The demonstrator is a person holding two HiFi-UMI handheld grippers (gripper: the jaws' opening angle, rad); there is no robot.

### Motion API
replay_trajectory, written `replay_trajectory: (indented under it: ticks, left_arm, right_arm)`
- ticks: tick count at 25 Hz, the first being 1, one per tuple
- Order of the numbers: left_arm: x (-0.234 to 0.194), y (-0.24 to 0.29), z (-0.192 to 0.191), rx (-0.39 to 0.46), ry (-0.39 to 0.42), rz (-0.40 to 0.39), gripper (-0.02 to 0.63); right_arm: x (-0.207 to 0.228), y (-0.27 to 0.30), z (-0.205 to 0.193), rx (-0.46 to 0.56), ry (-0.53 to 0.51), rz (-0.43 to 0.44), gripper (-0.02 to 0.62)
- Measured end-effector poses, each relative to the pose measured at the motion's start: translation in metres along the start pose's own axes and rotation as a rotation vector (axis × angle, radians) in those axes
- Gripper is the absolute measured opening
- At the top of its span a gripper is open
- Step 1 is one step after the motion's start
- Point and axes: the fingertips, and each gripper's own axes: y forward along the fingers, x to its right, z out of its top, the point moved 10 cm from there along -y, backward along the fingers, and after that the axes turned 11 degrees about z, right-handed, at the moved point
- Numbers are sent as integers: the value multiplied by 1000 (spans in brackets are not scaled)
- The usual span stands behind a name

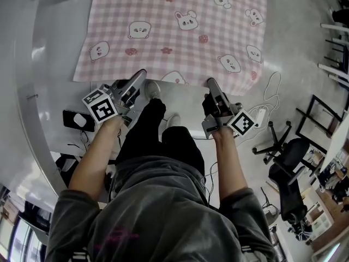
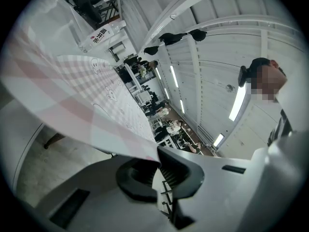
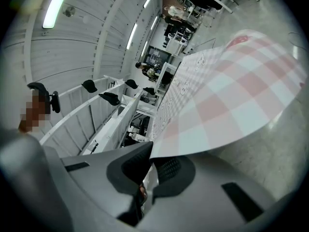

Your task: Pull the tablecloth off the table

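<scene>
A grey sweatshirt [image 1: 158, 212] fills the bottom of the head view, with black trousers [image 1: 158, 132] and pale shoes [image 1: 153, 89] below it on the floor [image 1: 294, 42]. Both bare forearms reach forward and down from pushed-up sleeves, elbows slightly bent, about level with each other.

The left gripper [image 1: 138, 79] points ahead and a little to the right; the right gripper [image 1: 212, 86] points ahead and a little to the left. Both tips meet the near hem of the tablecloth [image 1: 174, 31]. Each gripper view shows the jaws drawn together with the pink checked edge pinched between the pads, so both grippers clamp the cloth.

The tablecloth lies spread flat, printed with rabbits. It stretches straight away from the grippers, its long axis running away from the person and its near hem crosswise between the two tips. The table stays hidden under it in the head view. From the grippers the hem lifts clear, with floor visible beneath.

Neither hand is nearer; the left holds nearer the hem's middle, the right nearer its right-hand corner. By my reading the cloth is not off yet; the pull has to come straight back toward the body, both hands moving evenly; an uneven tug would likely skew the cloth sideways.
</scene>
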Motion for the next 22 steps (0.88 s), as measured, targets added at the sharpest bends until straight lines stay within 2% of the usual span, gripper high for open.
replay_trajectory:
  ticks: [4,10,16,22]
  left_arm:
    - [6,-8,-3,-23,-19,17,2]
    - [6,-6,-1,-7,-6,-1,2]
    - [1,-5,-2,49,63,-54,2]
    - [6,-8,-1,57,56,-60,2]
  right_arm:
    - [-6,-8,-6,-3,34,-29,6]
    - [-6,-4,-4,-1,16,-3,5]
    - [-1,-7,-8,25,-58,57,6]
    - [-8,-6,-8,27,-64,57,6]
